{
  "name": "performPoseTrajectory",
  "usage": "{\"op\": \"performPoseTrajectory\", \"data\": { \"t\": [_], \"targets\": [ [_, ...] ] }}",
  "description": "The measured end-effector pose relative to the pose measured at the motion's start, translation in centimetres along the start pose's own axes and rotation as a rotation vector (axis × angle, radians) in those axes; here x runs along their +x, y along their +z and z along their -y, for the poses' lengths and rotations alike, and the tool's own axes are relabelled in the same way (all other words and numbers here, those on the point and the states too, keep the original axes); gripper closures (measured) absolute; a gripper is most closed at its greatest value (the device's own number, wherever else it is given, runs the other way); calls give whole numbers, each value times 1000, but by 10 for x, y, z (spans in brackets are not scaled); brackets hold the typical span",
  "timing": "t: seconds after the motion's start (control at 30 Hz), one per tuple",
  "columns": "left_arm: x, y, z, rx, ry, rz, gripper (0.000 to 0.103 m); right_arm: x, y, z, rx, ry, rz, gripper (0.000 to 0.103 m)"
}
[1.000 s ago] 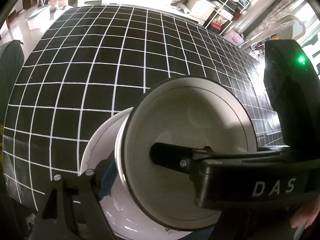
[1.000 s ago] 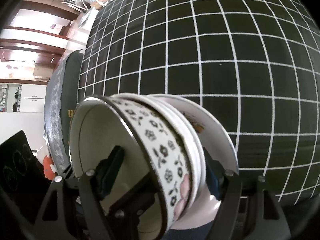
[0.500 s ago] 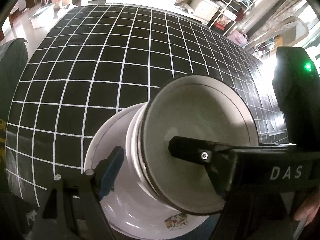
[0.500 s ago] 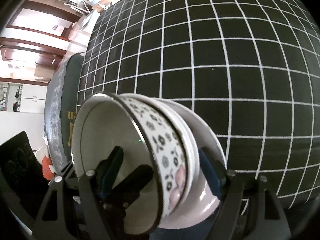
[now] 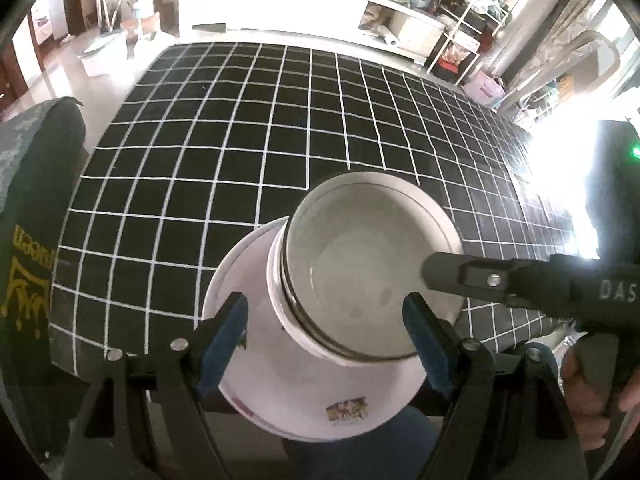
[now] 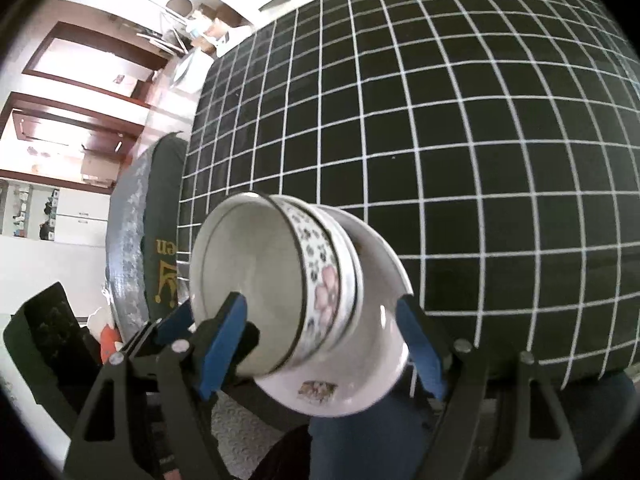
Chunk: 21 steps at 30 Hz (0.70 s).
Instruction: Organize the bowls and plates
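A stack of nested bowls [image 5: 372, 280] with a floral outer band [image 6: 324, 288] sits on a white plate [image 5: 304, 400] at the near edge of the black grid-cloth table [image 5: 240, 140]. My left gripper [image 5: 326, 344] is open, with its blue pads either side of the stack, apart from it. My right gripper [image 6: 324, 344] is open too, with its fingers wide around the bowls and plate [image 6: 360, 384]. The right gripper's black finger [image 5: 480, 280] shows in the left wrist view, reaching over the bowl's right rim.
A dark chair back with yellow print [image 5: 28, 248] stands left of the table and shows in the right wrist view [image 6: 160, 256]. White counters and cluttered shelves [image 5: 400, 20] lie beyond the far table edge. The plate overhangs the near table edge.
Both grippers have drawn back from the stack and both now stand open around it. The bowls and plate appear smaller and farther away in both views.
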<state>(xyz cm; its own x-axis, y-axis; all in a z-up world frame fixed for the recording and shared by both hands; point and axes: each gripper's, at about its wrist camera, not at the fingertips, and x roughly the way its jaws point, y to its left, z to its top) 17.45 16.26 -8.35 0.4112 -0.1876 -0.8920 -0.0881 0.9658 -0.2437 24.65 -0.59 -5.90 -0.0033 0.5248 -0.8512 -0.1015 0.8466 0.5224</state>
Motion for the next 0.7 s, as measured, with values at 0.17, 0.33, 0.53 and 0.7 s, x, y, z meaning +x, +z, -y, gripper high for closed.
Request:
{"op": "performPoseTrajectory", "data": {
  "t": [0.17, 0.33, 0.53, 0.7],
  "targets": [
    [-30, -12, 14, 1, 17, 55, 25, -30, -16, 2, 2, 15, 54, 23],
    [-58, -29, 35, 22, 45, 120, 25, -57, -37, 3, -10, 12, 108, 23],
    [-99, -58, 59, 56, 131, 269, 25, -94, -71, 4, -72, -40, 228, 23],
    [-130, -88, 82, 98, 178, 393, 25, -124, -108, 0, -174, -114, 365, 23]
  ]
}}
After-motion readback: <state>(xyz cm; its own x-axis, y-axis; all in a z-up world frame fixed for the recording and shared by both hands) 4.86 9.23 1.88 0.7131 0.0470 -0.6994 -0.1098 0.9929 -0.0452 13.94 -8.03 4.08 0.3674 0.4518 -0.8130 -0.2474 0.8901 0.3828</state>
